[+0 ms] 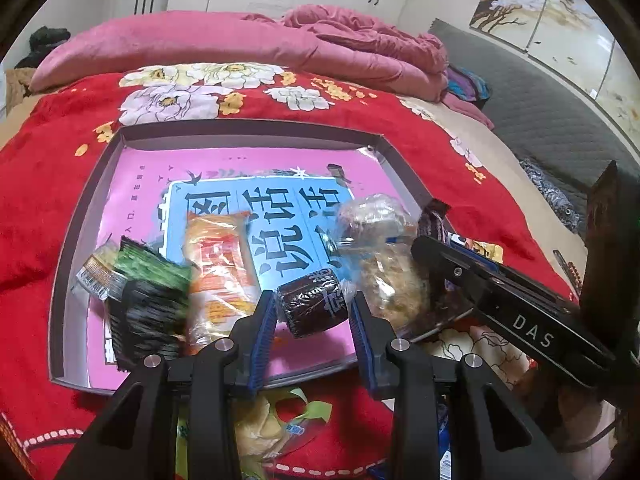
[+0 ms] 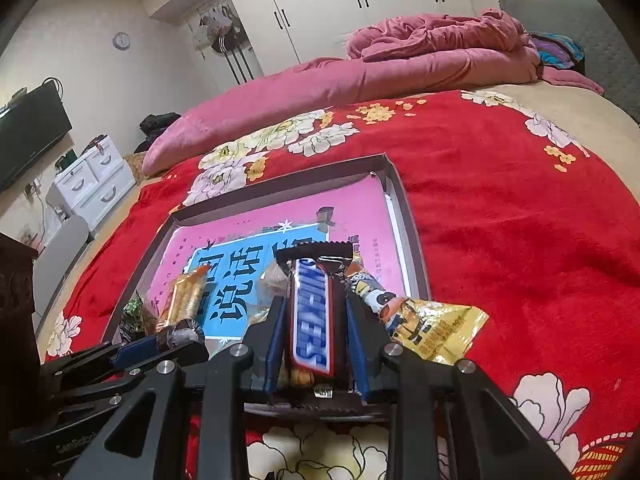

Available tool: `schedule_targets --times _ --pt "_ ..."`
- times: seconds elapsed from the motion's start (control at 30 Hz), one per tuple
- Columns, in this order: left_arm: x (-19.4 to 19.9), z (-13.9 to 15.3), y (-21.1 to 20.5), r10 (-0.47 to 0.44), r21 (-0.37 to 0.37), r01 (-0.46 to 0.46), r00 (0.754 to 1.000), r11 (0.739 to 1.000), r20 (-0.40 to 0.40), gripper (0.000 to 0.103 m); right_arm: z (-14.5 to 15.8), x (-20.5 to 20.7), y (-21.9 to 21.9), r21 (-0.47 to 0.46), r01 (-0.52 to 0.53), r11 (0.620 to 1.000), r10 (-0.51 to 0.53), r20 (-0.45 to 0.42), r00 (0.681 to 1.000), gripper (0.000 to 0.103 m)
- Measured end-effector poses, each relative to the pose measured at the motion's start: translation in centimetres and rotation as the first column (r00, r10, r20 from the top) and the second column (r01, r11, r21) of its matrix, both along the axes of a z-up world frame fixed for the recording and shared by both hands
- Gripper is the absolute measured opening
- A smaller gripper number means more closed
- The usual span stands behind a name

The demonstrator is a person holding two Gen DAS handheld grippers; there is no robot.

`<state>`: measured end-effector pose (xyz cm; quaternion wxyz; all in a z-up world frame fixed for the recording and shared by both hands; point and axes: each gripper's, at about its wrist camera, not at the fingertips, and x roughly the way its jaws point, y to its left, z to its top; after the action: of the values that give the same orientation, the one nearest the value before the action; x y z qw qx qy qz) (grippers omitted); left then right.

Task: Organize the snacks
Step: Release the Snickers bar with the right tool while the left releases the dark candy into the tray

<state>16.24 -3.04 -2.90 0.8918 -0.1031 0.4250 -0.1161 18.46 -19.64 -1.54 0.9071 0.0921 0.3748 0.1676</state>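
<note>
A shallow grey box (image 1: pixel 248 128) with a pink printed floor lies on the bed. My left gripper (image 1: pixel 312 300) is shut on a dark round cake in clear wrap (image 1: pixel 310 306), just over the box's near edge. Inside the box lie a green packet (image 1: pixel 148 272), an orange packet (image 1: pixel 220 264) and a clear bag of pastries (image 1: pixel 380 248). My right gripper (image 2: pixel 315 300) is shut on a Snickers bar (image 2: pixel 312 312), above the box's (image 2: pixel 280 184) near right corner. Beside it lies a yellow cartoon packet (image 2: pixel 424 320). The left gripper (image 2: pixel 168 344) shows at lower left.
A red floral bedspread (image 2: pixel 500 220) covers the bed, with a pink quilt (image 1: pixel 240 40) bunched behind the box. Loose snacks (image 1: pixel 272 428) lie on the spread below my left gripper. White drawers (image 2: pixel 92 180) and a TV (image 2: pixel 28 132) stand to the left.
</note>
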Motion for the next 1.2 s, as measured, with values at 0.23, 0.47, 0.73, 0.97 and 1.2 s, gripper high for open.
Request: schedule_targets --times 0.23,0.47,0.73,0.97,1.2 --pt "0.0 0.0 -0.1 0.000 -0.003 0.000 1.000 1.000 -0.001 0.038 0.5 -0.3 0.0 0.013 -0.009 1.000 0.009 0.022 1.000 0.035" --pt "0.0 0.0 -0.3 -0.007 0.001 0.007 1.000 1.000 0.000 0.043 1.2 -0.8 -0.1 0.030 -0.017 0.999 0.015 0.048 0.999 0.039" --pt "-0.2 0.2 -0.4 -0.014 0.002 0.014 1.000 1.000 0.007 0.050 2.0 -1.4 -0.5 0.059 -0.024 0.998 0.019 0.088 0.996 0.049" --pt "-0.8 0.8 -0.3 -0.020 -0.001 0.020 0.999 1.000 0.031 0.071 2.7 -2.0 -0.1 0.050 -0.046 0.998 0.040 0.116 0.992 0.060" --pt "-1.0 0.9 0.3 -0.012 -0.015 0.013 0.999 1.000 0.032 0.075 3.1 -2.6 0.2 0.025 -0.050 0.998 0.046 0.136 0.990 0.067"
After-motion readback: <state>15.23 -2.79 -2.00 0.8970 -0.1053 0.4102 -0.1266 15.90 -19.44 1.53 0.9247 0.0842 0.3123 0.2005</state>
